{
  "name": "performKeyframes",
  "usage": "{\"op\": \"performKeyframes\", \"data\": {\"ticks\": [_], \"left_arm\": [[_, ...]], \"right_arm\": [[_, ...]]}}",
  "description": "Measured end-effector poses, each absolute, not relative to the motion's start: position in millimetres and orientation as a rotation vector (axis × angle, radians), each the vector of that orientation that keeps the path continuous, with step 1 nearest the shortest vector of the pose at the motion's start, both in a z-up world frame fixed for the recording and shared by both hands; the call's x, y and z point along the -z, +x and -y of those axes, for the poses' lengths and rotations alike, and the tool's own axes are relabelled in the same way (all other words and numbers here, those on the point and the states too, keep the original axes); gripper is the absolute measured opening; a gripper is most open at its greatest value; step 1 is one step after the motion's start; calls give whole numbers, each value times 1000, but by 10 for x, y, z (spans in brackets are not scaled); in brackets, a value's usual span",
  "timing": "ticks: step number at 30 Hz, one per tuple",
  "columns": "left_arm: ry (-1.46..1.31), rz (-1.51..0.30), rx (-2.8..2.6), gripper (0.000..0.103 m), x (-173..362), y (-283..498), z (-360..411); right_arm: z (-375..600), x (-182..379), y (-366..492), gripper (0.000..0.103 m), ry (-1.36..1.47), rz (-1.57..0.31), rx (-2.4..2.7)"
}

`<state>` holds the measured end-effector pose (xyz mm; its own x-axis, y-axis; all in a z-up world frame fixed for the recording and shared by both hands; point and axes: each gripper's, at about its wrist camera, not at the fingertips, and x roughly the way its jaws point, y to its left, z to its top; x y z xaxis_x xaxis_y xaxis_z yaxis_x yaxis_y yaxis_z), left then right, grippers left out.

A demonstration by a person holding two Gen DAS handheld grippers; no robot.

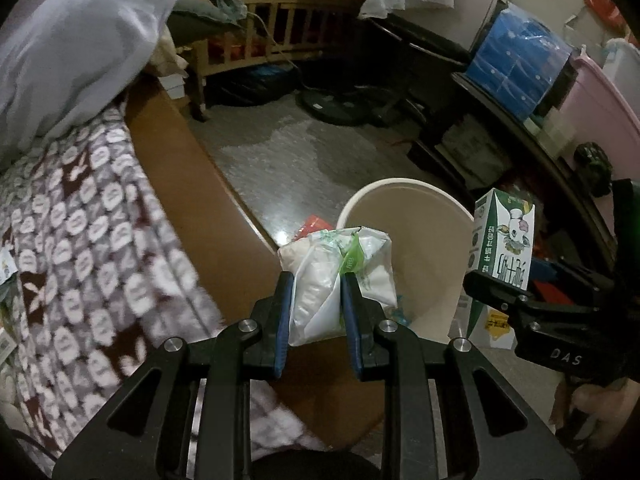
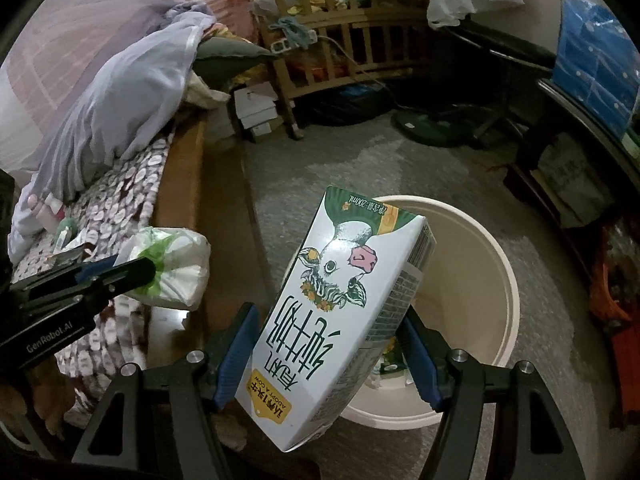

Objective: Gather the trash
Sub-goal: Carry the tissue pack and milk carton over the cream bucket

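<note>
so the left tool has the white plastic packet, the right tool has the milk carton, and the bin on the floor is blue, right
Not quite: the bin is cream, not blue, as the right wrist view shows. The rest holds: the left tool grips the white plastic packet and the right tool grips the milk carton.

Both grippers point steeply down side by side, the left gripper [image 1: 316, 280] with jaws nearly together, pinching a soft packet [image 1: 340, 276], the right gripper [image 2: 332, 344] with jaws about half apart, clamping a milk carton [image 2: 340, 312] across its sides.
</note>
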<state>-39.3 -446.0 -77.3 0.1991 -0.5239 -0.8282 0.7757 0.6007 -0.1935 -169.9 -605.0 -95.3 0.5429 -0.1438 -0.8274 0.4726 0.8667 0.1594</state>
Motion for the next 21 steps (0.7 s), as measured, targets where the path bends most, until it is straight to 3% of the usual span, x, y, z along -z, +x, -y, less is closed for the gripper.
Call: {"op": "performKeyframes", "data": {"ticks": [21], "left_arm": [[328,-1057,979,22,932,-504,4844]], "right_arm": [[6378,1172,-1849,68,445,-961,447]]}}
